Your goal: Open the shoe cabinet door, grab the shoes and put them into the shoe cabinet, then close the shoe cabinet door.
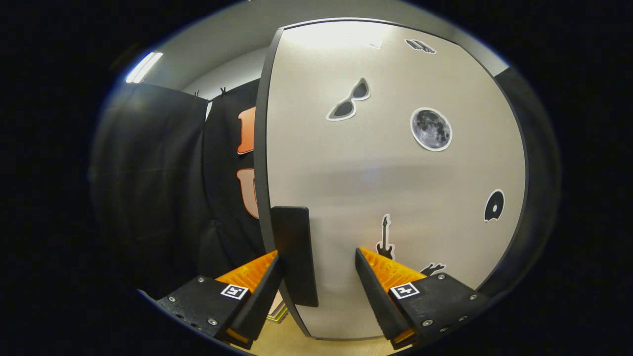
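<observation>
Your fingers: spread wide, gripping nothing. The dark handle stands upright between them, close against the left finger, well apart from the right. The shoe cabinet door: pale panel, dark edge, directly ahead of both fingers. Stickers on it: sunglasses, moon, guitar just beyond your right finger.

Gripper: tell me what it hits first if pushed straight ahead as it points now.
Probably the black handle on the cabinet door: it stands between the open fingers of the gripper, nearer the left one. Depth is unclear.
</observation>
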The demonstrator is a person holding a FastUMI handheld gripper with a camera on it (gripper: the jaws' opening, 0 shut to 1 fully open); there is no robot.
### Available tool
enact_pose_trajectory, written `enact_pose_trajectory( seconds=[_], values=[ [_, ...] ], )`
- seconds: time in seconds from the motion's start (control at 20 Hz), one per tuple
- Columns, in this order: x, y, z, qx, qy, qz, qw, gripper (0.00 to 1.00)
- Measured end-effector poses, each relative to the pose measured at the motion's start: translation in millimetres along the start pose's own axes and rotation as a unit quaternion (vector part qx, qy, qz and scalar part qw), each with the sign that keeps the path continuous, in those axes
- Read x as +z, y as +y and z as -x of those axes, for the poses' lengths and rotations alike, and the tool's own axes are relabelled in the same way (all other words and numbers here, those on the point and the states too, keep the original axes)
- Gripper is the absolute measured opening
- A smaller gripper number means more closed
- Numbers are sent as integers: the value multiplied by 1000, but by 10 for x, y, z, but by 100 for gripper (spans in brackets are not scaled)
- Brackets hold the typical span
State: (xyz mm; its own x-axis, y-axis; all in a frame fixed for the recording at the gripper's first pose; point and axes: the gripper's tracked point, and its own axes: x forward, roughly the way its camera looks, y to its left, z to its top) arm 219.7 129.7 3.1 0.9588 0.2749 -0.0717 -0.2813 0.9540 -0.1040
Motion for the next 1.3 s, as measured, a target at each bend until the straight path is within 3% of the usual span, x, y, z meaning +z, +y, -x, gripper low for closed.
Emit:
enact_pose_trajectory(
  seconds=[0.35,0.6,1.3],
  values=[
    [34,-4,28,-4,-1,-19,1000,90],
    [130,-195,310,-35,-31,-11,999,91],
    [51,-648,2524,-157,-22,6,987,92]
  ],
)
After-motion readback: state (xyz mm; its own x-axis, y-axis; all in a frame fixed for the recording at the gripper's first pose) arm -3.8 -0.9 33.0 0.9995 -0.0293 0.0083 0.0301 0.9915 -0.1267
